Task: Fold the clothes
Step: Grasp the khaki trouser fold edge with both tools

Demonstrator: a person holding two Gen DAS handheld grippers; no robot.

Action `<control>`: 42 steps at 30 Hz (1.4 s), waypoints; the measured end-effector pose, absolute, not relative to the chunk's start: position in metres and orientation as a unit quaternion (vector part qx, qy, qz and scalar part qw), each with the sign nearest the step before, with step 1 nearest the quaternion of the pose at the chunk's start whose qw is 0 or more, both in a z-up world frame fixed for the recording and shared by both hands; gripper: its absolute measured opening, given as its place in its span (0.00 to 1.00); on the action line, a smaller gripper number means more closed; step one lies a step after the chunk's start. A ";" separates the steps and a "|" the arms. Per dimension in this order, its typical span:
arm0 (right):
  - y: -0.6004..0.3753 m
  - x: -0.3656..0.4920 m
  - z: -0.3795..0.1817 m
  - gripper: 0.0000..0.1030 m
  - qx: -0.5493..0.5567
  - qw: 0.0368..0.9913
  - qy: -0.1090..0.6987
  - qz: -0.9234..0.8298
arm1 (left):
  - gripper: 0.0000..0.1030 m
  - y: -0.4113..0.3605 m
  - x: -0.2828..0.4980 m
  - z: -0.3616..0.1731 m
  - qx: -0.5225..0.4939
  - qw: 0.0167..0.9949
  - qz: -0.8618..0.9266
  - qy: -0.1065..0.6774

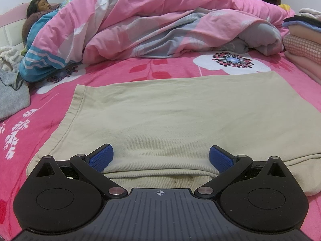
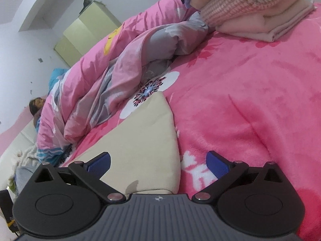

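Beige garment (image 1: 170, 118), one piece, lies flat and folded on the pink floral bedsheet (image 1: 170, 66), its near edge doubled over just ahead of the left gripper (image 1: 160, 158). Left jaws spread wide, two blue pads (image 1: 101, 157) resting at the cloth's folded edge, nothing pinched between them. Right gripper (image 2: 158, 163) also stands wide: one pad over the garment's right corner (image 2: 144, 140), the other over bare sheet (image 2: 250, 100); no cloth gripped.

Farther left, one grey garment (image 1: 12, 98) lies crumpled at the bed's edge, apart from the beige piece. Beyond the sheet's one large white flower print (image 1: 230, 62), one bunched pink-and-grey quilt (image 1: 150, 24) runs across the bed. At far right, one stack of folded clothes (image 1: 303, 40); pink, checked, blue and dark layers visible, exact count unclear. Far left, one person (image 1: 38, 6) lies under the covers.
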State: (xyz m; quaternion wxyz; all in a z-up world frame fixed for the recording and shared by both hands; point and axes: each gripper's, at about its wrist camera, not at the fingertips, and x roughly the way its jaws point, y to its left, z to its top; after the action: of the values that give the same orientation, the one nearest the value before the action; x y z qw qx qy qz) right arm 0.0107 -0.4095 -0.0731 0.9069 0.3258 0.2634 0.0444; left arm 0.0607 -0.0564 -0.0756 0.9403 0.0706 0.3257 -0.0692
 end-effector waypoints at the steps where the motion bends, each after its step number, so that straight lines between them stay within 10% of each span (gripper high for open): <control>1: -0.410 0.011 -0.073 1.00 0.327 0.907 0.262 0.044 | 1.00 -0.056 0.061 -0.076 0.071 0.940 -0.069 0.326; 31: -0.455 -0.016 -0.088 1.00 0.491 0.840 0.191 0.125 | 1.00 -0.054 0.062 -0.075 0.067 0.941 -0.071 0.324; 42: -0.417 -0.042 -0.089 0.81 0.473 0.837 0.248 0.118 | 1.00 -0.052 0.060 -0.076 0.060 0.943 -0.075 0.320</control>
State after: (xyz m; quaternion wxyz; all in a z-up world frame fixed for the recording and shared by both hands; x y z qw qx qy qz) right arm -0.0416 -0.4173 -0.0892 0.8372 0.4730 0.2480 0.1177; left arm 0.0601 -0.0521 -0.0757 0.9427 0.0602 0.3196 -0.0750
